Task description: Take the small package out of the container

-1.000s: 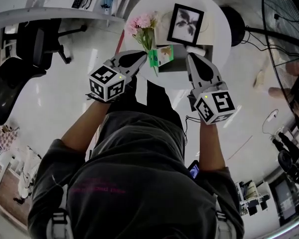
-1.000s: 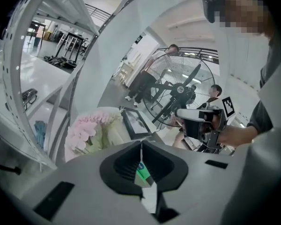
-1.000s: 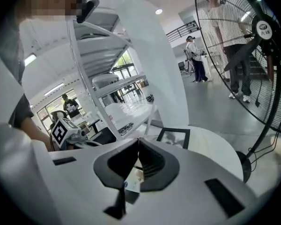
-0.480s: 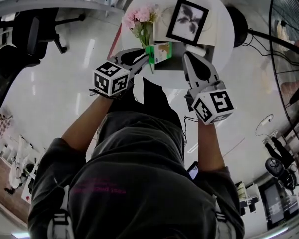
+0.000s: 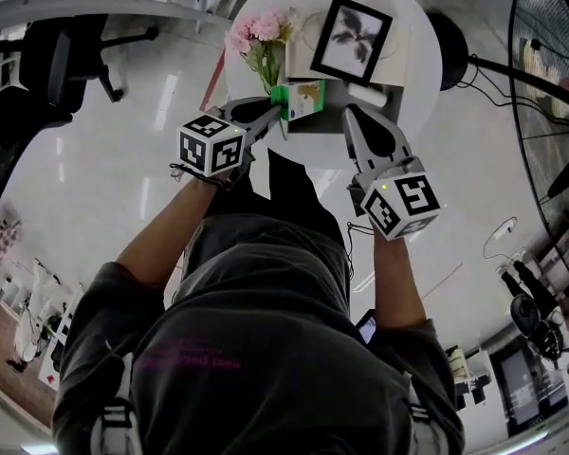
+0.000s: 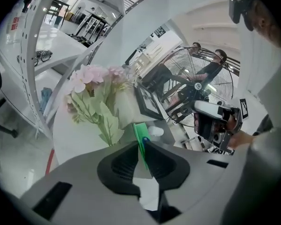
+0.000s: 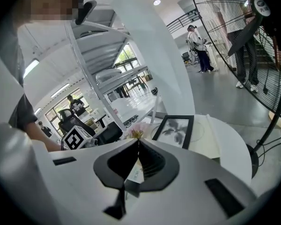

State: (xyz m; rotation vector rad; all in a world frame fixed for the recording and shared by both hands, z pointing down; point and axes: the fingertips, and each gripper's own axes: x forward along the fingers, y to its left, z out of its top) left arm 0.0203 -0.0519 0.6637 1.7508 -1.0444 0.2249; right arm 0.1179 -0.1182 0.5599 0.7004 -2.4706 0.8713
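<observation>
The small package (image 5: pixel 302 100), white with a green edge, stands at the left end of the grey container (image 5: pixel 327 123) on the round white table (image 5: pixel 419 60). My left gripper (image 5: pixel 277 113) is at the package's left side. In the left gripper view the green edge (image 6: pixel 140 137) stands between the jaws of the left gripper (image 6: pixel 142 144), which have just been closing and now look pressed against both its sides. My right gripper (image 5: pixel 349 115) hovers over the container's near right part, shut and empty; in its own view the right gripper (image 7: pixel 138 143) has its tips together.
Pink flowers (image 5: pixel 259 38) stand just behind the package, and a black-framed picture (image 5: pixel 351 36) lies beyond the container. A white roll (image 5: pixel 368 93) lies in the container. A large fan (image 5: pixel 558 74) stands to the right, office chairs (image 5: pixel 33 83) to the left.
My left gripper has come down and rolled, and its tips now sit on the package's green edge. The right gripper has sunk slightly. The package stays in the container.
</observation>
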